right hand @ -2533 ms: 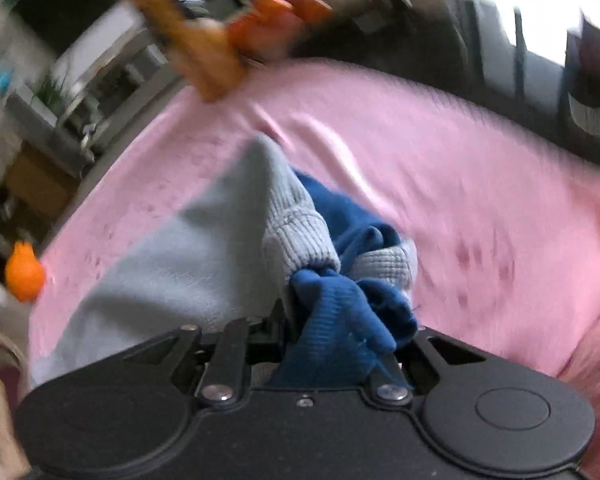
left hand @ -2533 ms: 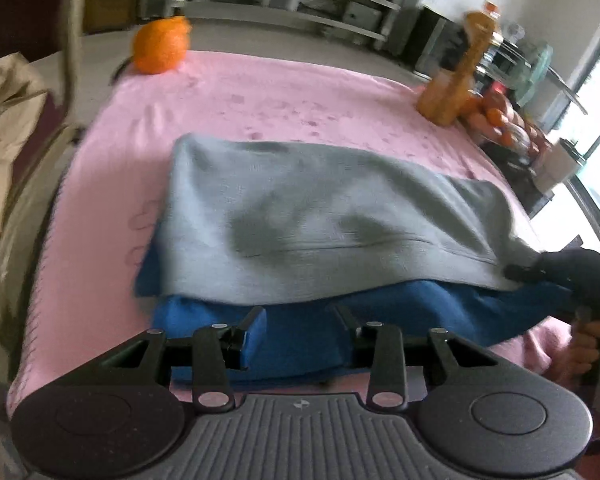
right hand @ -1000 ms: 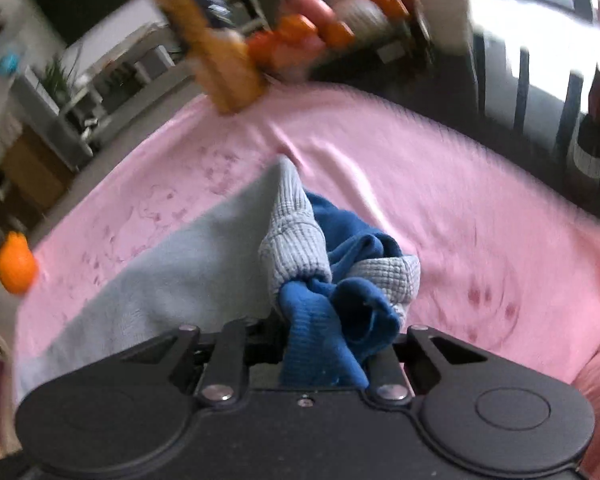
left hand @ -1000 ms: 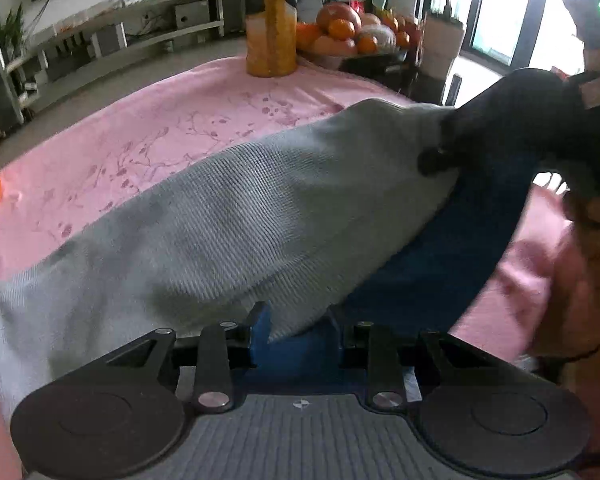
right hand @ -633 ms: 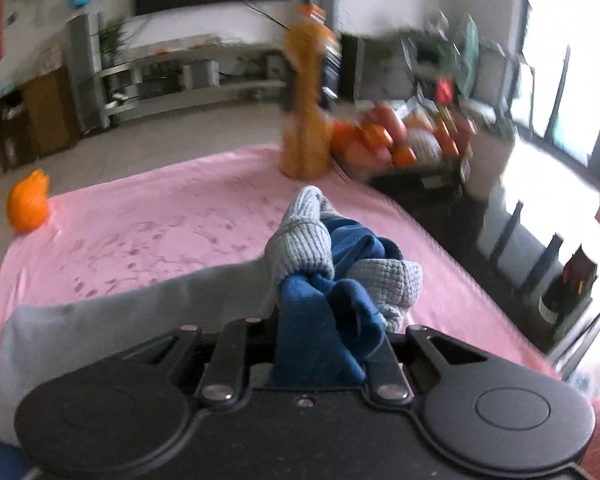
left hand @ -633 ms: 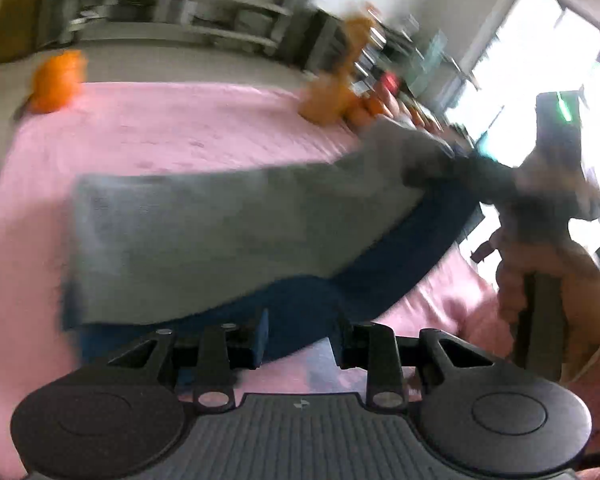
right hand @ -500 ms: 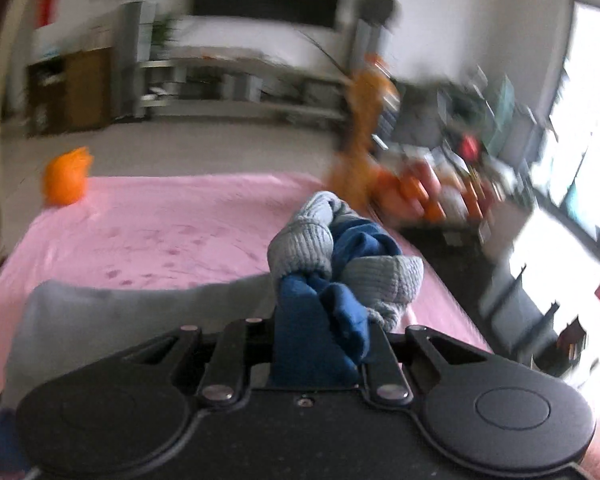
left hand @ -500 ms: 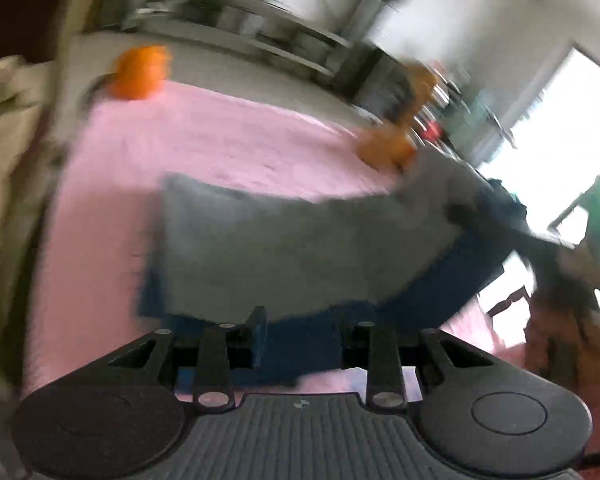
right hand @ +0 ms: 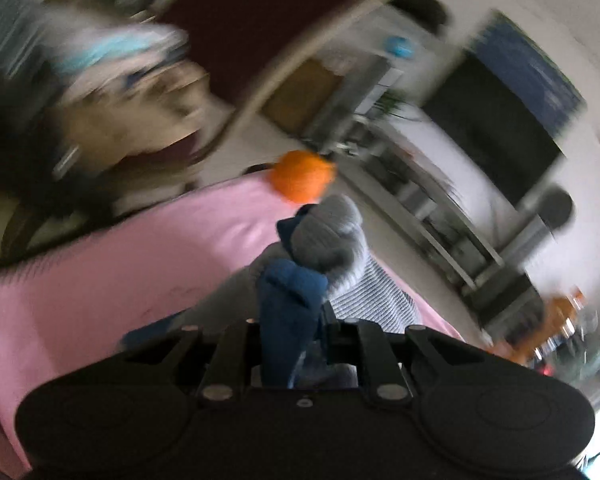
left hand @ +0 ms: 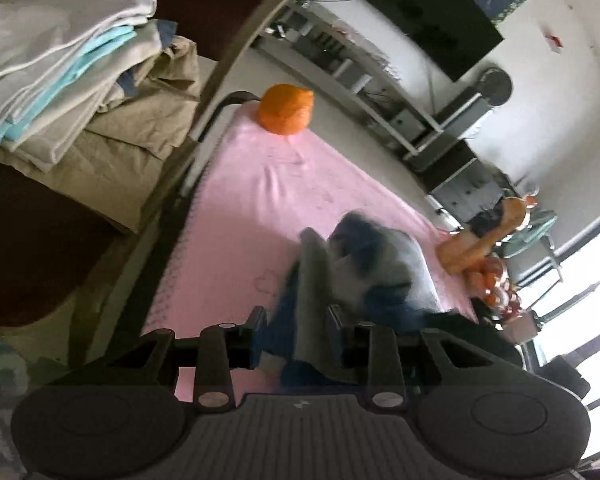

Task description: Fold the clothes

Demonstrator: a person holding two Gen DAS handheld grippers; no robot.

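A grey and blue knit garment [left hand: 312, 300] hangs doubled over above the pink-covered table [left hand: 260, 184]. My left gripper [left hand: 296, 334] is shut on its edge, with grey and blue layers running between the fingers. In the right wrist view my right gripper [right hand: 292, 332] is shut on a bunched corner of the garment [right hand: 324, 236], a grey cuff on top and a blue fold below. The far part of the garment is blurred in the left wrist view. Both views are tilted, and the two held ends sit close together.
An orange round thing [left hand: 286, 110] sits at the table's far corner. A stack of folded clothes [left hand: 60, 60] lies on a seat beyond the table's left edge. An orange bottle [left hand: 480, 244] and fruit [left hand: 496, 284] stand at the right end.
Both grippers have rolled and swung across the table toward the side with the orange thing. The garment, earlier stretched wide between them, is now gathered and doubled. Both grips have held.
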